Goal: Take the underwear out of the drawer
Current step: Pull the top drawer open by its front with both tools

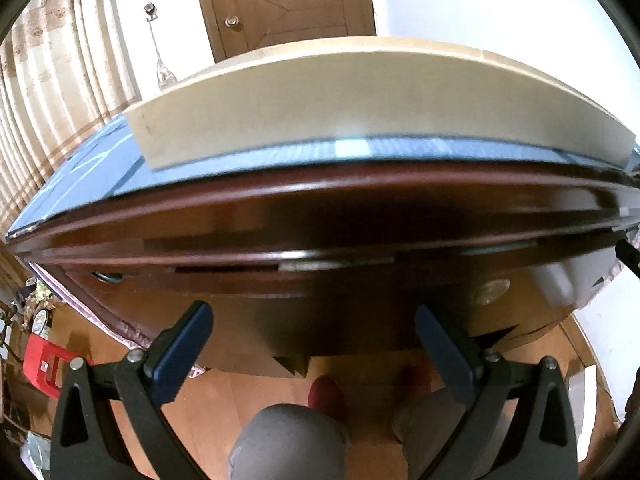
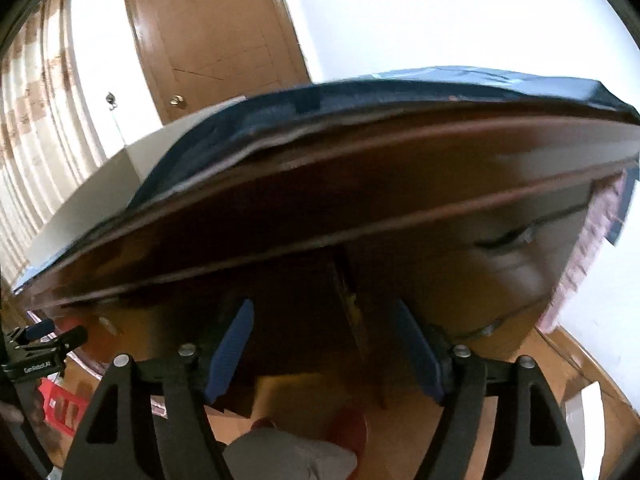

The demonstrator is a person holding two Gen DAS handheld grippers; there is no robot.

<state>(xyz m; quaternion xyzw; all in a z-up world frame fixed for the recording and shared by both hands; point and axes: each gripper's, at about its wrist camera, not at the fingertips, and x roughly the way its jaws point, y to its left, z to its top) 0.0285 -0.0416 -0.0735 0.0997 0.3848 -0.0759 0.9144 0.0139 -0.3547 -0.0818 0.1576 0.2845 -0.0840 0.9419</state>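
Left claw (image 1: 314,330): we see its blue pads spread apart, gripping nothing, held before the dark wooden front of the desk (image 1: 320,216), near the drawer (image 1: 280,280) under the top edge. Right claw (image 2: 326,334): pads likewise apart and empty, before the same dark front. Surface: a blue mat (image 1: 80,168) covers it, and a pale flat box (image 1: 304,104) lies on the mat. Underwear: we cannot find it in either view. Below: the wooden floor (image 1: 224,400), grey trouser legs (image 1: 288,440) and red shoes (image 1: 326,394). Behind: a brown door (image 1: 280,4) and a curtain (image 1: 52,92).
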